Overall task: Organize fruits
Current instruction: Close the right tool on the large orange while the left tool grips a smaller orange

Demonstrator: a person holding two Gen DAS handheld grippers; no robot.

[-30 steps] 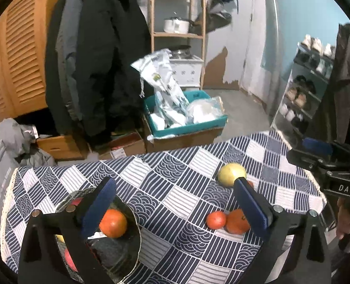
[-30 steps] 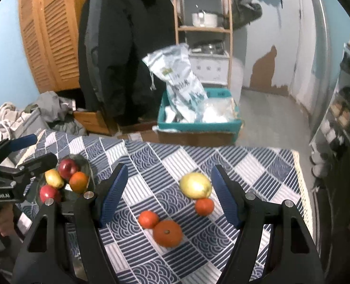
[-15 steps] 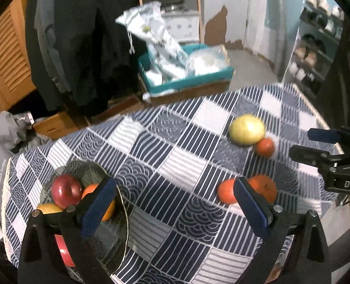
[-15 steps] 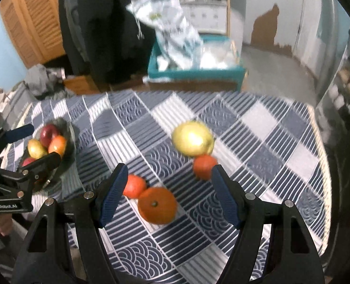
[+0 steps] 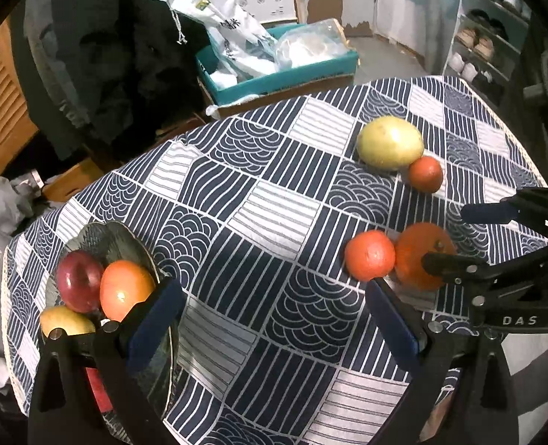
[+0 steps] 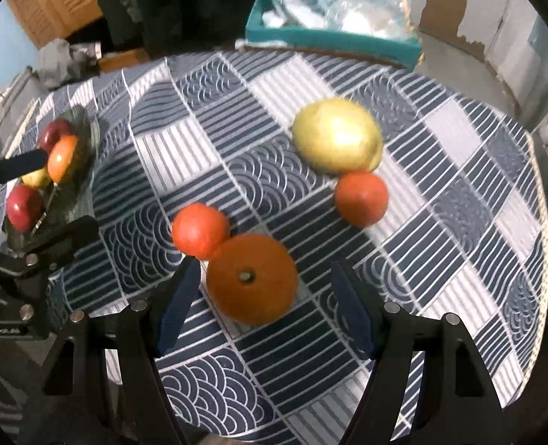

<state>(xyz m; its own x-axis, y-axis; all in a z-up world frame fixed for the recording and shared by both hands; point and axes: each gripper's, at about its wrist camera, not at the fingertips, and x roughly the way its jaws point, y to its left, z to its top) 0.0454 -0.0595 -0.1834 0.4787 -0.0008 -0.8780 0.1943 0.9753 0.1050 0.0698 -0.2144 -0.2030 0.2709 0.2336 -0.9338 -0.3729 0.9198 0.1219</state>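
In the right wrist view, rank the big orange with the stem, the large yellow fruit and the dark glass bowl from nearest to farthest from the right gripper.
1. Big orange with the stem: between the open right gripper fingers, untouched.
2. Large yellow fruit: farther up the cloth, slightly right.
3. Dark glass bowl: far left edge, holding fruit.

Rt gripper [image 6: 264, 304], jaws apart, straddles large orange [image 6: 251, 278] w/o contact; small orange [image 6: 200, 230] touching it on checked tablecloth [image 6: 459, 193].
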